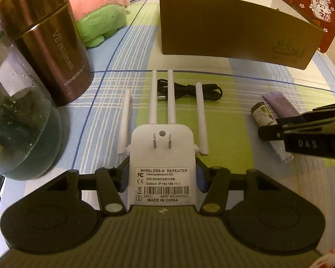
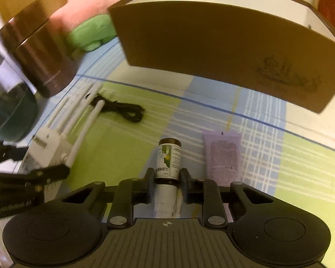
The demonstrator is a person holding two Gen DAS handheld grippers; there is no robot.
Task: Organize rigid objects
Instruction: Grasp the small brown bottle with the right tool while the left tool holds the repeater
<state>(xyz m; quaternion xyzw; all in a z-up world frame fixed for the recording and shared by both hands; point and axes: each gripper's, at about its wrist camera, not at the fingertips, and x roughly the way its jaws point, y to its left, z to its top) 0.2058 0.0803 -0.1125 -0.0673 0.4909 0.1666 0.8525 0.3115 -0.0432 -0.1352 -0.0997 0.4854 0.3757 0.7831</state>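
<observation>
A white wireless repeater (image 1: 162,154) with several antennas lies label-up on the checked cloth, antennas pointing away. My left gripper (image 1: 162,178) is shut on its body, one pad on each side. To the right, a small brown bottle (image 2: 168,156) with a green-and-white label lies on its side. My right gripper (image 2: 167,178) is shut on it near its white cap. In the left wrist view the right gripper (image 1: 270,127) comes in from the right edge and covers part of the bottle (image 1: 262,114). From the right wrist view, the left gripper (image 2: 44,159) and the repeater (image 2: 49,147) are at the left.
An open brown box (image 1: 234,33) stands at the back. A purple tube (image 2: 223,154) lies right of the bottle and a coiled black cable (image 1: 189,89) beyond the antennas. At the left stand a brown canister (image 1: 49,51) and a glass vessel (image 1: 17,122); a plush toy (image 1: 96,11) lies behind.
</observation>
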